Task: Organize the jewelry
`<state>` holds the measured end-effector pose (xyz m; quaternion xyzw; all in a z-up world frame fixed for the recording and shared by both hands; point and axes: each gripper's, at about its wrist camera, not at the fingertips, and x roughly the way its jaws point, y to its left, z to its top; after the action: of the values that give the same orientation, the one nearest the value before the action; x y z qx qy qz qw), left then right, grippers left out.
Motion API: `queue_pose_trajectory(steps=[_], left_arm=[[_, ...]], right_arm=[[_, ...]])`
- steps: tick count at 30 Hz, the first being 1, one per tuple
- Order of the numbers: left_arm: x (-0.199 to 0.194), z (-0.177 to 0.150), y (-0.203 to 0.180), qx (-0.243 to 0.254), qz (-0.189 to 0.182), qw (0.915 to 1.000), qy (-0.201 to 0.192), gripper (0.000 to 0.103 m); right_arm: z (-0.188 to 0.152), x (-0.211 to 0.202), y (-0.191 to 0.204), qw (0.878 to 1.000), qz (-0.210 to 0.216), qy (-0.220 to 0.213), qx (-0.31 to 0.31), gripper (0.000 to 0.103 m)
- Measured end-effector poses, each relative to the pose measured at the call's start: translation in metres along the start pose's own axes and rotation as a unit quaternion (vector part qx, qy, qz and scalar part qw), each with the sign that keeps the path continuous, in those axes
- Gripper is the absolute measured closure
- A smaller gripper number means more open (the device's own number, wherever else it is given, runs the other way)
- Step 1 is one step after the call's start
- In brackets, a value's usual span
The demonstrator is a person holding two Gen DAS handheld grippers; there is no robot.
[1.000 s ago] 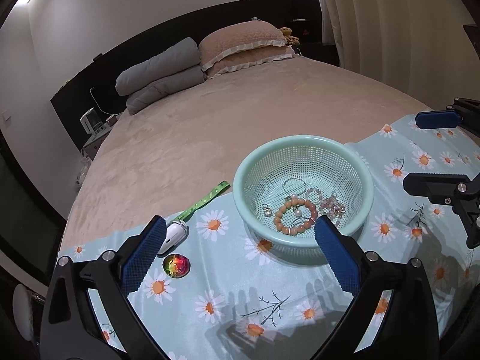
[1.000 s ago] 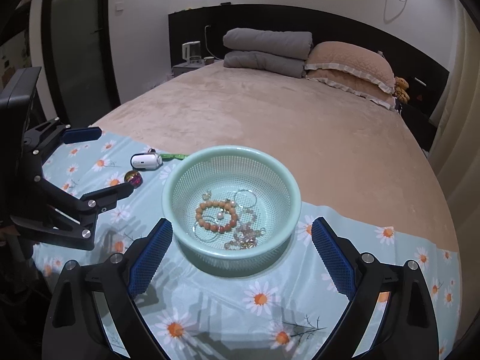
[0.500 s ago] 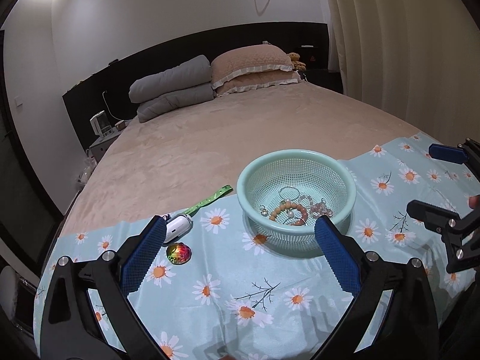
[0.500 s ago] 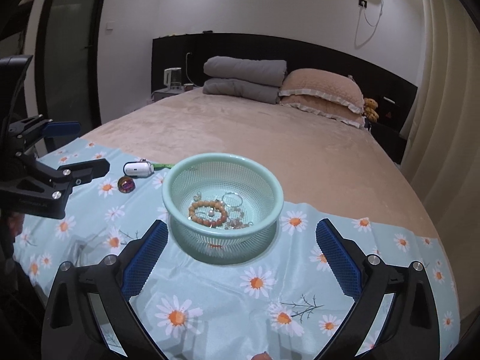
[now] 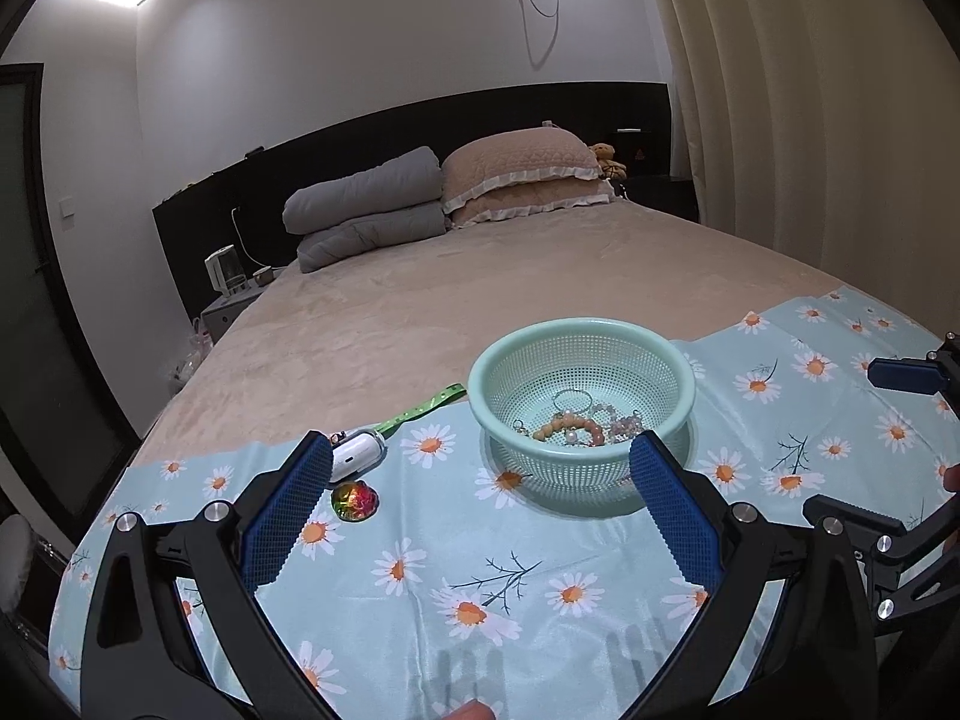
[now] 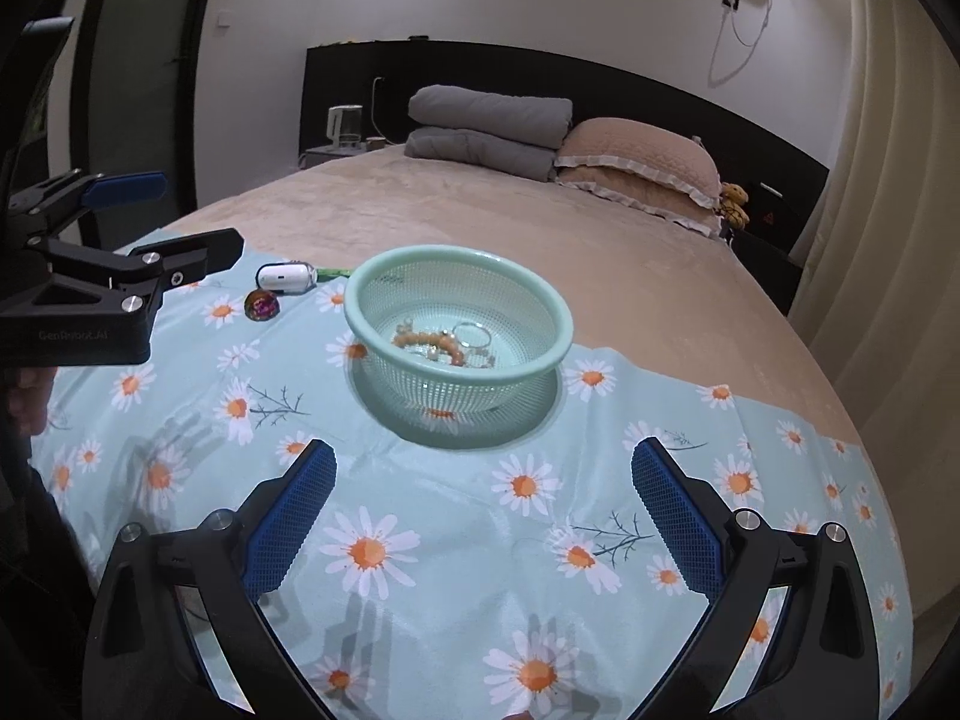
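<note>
A mint green mesh basket [image 5: 672,372] [image 6: 540,306] stands on a daisy-print cloth [image 5: 420,588] [image 6: 456,516] on the bed. It holds an orange bead bracelet [image 5: 567,427] [image 6: 429,339], a silver ring [image 5: 570,401] [image 6: 471,336] and other small jewelry. My left gripper [image 5: 480,486] is open and empty, held back from the basket; it also shows in the right wrist view [image 6: 180,222]. My right gripper [image 6: 483,483] is open and empty, near of the basket; it also shows in the left wrist view [image 5: 888,438].
A white case [image 5: 357,461] [image 6: 287,277], an iridescent round gem [image 5: 354,501] [image 6: 262,305] and a green strap [image 5: 423,409] lie left of the basket. Pillows [image 5: 522,180] and folded grey quilts [image 5: 366,210] sit at the headboard. A nightstand with a kettle [image 5: 223,270] stands beside the bed.
Both grippers have pulled back and lifted away from the basket, which now looks smaller and farther. The jewelry in the basket has not moved.
</note>
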<state>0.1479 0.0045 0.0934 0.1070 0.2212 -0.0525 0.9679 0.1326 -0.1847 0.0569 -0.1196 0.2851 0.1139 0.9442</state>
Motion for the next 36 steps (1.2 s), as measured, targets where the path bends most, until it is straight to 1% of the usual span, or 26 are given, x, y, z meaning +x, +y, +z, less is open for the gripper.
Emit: queue_pose_trajectory(steps=[4, 7, 9, 12, 16, 22, 28, 31, 36], left_arm=[[-0.005, -0.009, -0.005, -0.012, -0.009, 0.9999, 0.000, 0.006], [0.002, -0.015, -0.006, -0.027, -0.019, 0.9993, 0.019, 0.006], [0.006, -0.019, -0.007, -0.030, -0.017, 0.9991, 0.026, 0.006], [0.006, -0.021, -0.011, -0.019, -0.006, 0.9996, 0.020, 0.006], [0.006, -0.023, -0.014, -0.014, -0.007, 0.9997, 0.017, 0.006], [0.009, -0.026, -0.020, -0.002, -0.003, 0.9997, 0.024, 0.006], [0.005, -0.028, -0.025, 0.016, -0.013, 0.9997, 0.014, 0.006], [0.005, -0.029, -0.025, 0.012, -0.019, 0.9996, 0.017, 0.006], [0.008, -0.031, -0.026, 0.017, -0.010, 0.9996, 0.021, 0.006]], right_arm=[[-0.002, -0.004, -0.002, 1.000, 0.013, -0.004, 0.003, 0.008], [-0.003, -0.009, -0.003, 1.000, 0.013, -0.010, 0.003, 0.008], [-0.003, -0.012, -0.003, 1.000, 0.015, -0.015, 0.002, 0.008], [-0.004, -0.014, -0.004, 1.000, 0.017, -0.018, 0.002, 0.008], [-0.003, -0.017, -0.005, 1.000, 0.016, -0.023, 0.003, 0.008], [-0.004, -0.016, -0.006, 1.000, 0.012, -0.020, 0.002, 0.008], [-0.007, -0.014, -0.008, 1.000, 0.020, -0.017, 0.009, 0.008], [-0.007, -0.012, -0.010, 0.999, 0.026, -0.014, 0.015, 0.008], [-0.009, -0.013, -0.009, 0.999, 0.028, -0.017, 0.012, 0.008]])
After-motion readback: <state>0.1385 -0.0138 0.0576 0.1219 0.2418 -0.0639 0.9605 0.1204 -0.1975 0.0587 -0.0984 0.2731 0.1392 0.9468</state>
